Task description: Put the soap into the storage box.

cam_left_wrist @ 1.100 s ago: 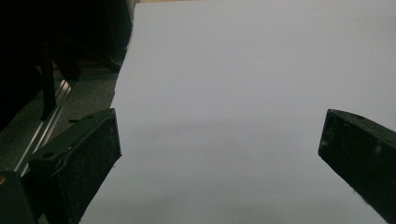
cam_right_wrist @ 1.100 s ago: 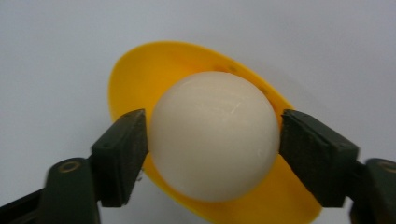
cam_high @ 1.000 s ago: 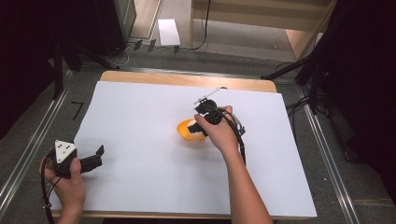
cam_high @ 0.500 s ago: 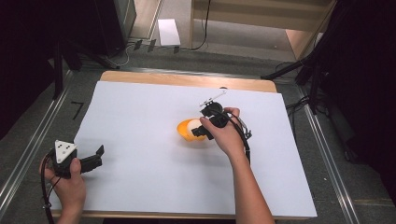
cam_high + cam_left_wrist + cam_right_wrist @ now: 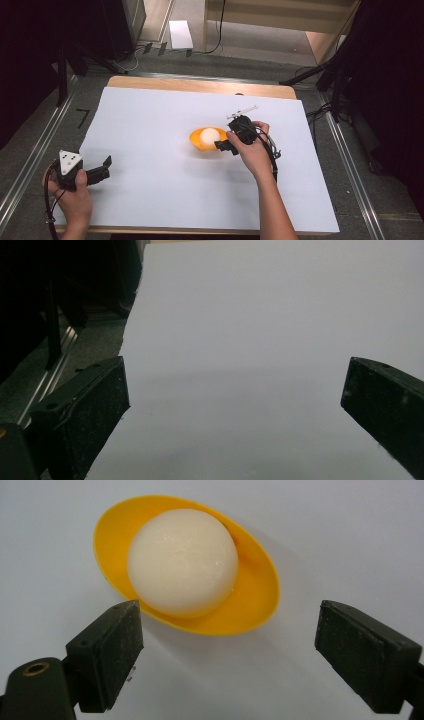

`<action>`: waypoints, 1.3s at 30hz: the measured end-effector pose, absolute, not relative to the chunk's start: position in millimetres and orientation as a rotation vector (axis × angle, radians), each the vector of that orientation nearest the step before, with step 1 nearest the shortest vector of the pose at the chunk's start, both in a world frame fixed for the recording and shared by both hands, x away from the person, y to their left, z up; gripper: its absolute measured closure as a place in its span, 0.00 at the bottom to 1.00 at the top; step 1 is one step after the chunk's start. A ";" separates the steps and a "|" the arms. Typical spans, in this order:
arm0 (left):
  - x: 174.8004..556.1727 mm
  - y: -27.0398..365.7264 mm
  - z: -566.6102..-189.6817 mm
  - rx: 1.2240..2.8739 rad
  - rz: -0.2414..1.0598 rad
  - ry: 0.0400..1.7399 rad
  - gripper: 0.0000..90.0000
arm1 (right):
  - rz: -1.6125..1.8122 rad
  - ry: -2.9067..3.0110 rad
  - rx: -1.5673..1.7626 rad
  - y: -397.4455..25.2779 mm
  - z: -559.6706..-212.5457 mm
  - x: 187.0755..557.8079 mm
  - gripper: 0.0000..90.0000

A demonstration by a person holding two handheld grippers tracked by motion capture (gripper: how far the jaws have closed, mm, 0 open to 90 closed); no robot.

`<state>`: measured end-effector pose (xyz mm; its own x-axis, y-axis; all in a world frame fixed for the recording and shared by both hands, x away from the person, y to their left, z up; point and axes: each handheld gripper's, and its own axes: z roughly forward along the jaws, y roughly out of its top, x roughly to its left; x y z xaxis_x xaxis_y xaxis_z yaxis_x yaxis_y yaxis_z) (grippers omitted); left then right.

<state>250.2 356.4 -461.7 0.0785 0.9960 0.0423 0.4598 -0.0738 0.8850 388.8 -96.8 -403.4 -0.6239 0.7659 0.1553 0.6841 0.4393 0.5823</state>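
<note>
My right gripper hangs just beside the bowl, jaws spread wide with nothing between them. Through its camera, the bowl sits at 12 o'clock from the jaws: a smooth, glossy orange-yellow oval, shallow, with a thin rim, like moulded plastic. Inside it rests a ball, white, round and faintly shiny, with a slightly waxy skin; it touches the bowl's floor and rises above the rim. The left pad sits close under the bowl's near edge, though I cannot tell if they touch. The pads themselves are matte black blocks with a fine grainy face.

From above, the bowl lies near the middle of the white sheet, a flat, matte paper cover over a wooden table.

My left gripper is at 8 o'clock from the bowl, well apart, jaws also spread and empty over bare sheet.
</note>
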 end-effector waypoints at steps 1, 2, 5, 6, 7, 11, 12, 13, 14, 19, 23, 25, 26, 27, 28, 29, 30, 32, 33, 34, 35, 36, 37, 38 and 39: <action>250.2 356.3 -461.7 1.632 0.936 1.471 0.00 | 0.945 2.544 1.299 -99.6 -403.6 387.4 0.15; 250.2 356.3 -461.7 1.632 0.937 1.471 0.00 | 0.943 2.539 1.310 -102.7 -403.9 385.8 0.15; 250.1 356.8 -461.7 1.626 0.932 1.475 0.00 | 0.961 2.519 1.331 -113.0 -407.0 381.0 0.15; 250.1 356.9 -461.6 1.625 0.932 1.476 0.00 | 0.961 2.519 1.331 -113.0 -407.0 381.0 0.15; 250.1 357.0 -461.7 1.624 0.931 1.474 0.00 | 0.962 2.514 1.338 -114.9 -407.7 379.9 0.15; 250.1 356.9 -461.7 1.623 0.931 1.475 0.00 | 0.974 2.491 1.356 -125.9 -411.8 374.5 0.15; 250.1 356.9 -461.7 1.625 0.932 1.476 0.00 | 0.982 2.482 1.358 -131.2 -414.2 372.3 0.15; 250.1 356.8 -461.7 1.626 0.933 1.474 0.00 | 0.983 2.477 1.365 -133.1 -414.9 371.5 0.15; 250.1 356.8 -461.7 1.626 0.933 1.474 0.00 | 0.983 2.477 1.365 -133.1 -414.9 371.5 0.15; 250.0 356.7 -461.7 1.630 0.936 1.472 0.00 | 1.006 2.444 1.387 -145.8 -419.1 366.1 0.15; 250.0 356.2 -461.8 1.631 0.941 1.472 0.00 | 1.020 2.428 1.405 -154.1 -421.6 362.2 0.15; 250.0 356.2 -461.8 1.630 0.941 1.471 0.00 | 1.040 2.414 1.407 -158.7 -422.5 359.7 0.15; 249.9 356.2 -461.8 1.630 0.941 1.472 0.00 | 1.049 2.406 1.413 -161.3 -423.2 358.6 0.15; 249.9 356.2 -461.8 1.630 0.941 1.472 0.00 | 1.053 2.403 1.417 -163.9 -423.9 357.5 0.15; 249.9 356.2 -461.7 1.632 0.941 1.471 0.00 | 1.053 2.395 1.424 -166.2 -424.9 356.3 0.15; 249.9 356.1 -461.8 1.631 0.940 1.471 0.00 | 1.064 2.382 1.435 -170.9 -427.3 354.1 0.15; 249.9 356.0 -461.7 1.633 0.940 1.472 0.00 | 1.064 2.382 1.435 -170.9 -427.3 354.1 0.15; 249.9 356.0 -461.7 1.632 0.940 1.472 0.00 | 1.063 2.371 1.440 -174.8 -428.5 351.9 0.15; 249.8 356.1 -461.6 1.632 0.940 1.472 0.00 | 1.078 2.361 1.447 -177.8 -429.7 350.2 0.15; 249.8 356.1 -461.7 1.632 0.940 1.472 0.00 | 1.085 2.356 1.450 -180.3 -430.6 349.0 0.15; 249.8 356.1 -461.7 1.632 0.940 1.472 0.00 | 1.086 2.348 1.451 -182.6 -431.4 347.7 0.15; 249.9 355.9 -461.7 1.631 0.941 1.472 0.00 | 1.091 2.341 1.456 -186.3 -433.2 345.3 0.15; 249.9 355.9 -461.7 1.631 0.941 1.471 0.00 | 1.091 2.343 1.455 -188.2 -434.3 344.4 0.15; 249.9 355.9 -461.7 1.631 0.941 1.471 0.00 | 1.088 2.338 1.456 -190.0 -435.1 343.3 0.15; 249.9 355.8 -461.7 1.632 0.941 1.471 0.00 | 1.092 2.329 1.466 -191.5 -435.9 342.1 0.15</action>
<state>249.9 355.8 -461.7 0.0759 0.9961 0.0448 0.4585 -0.0747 0.8855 342.1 -191.5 -435.9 -0.4973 0.8391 0.2207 0.7065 0.2439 0.6644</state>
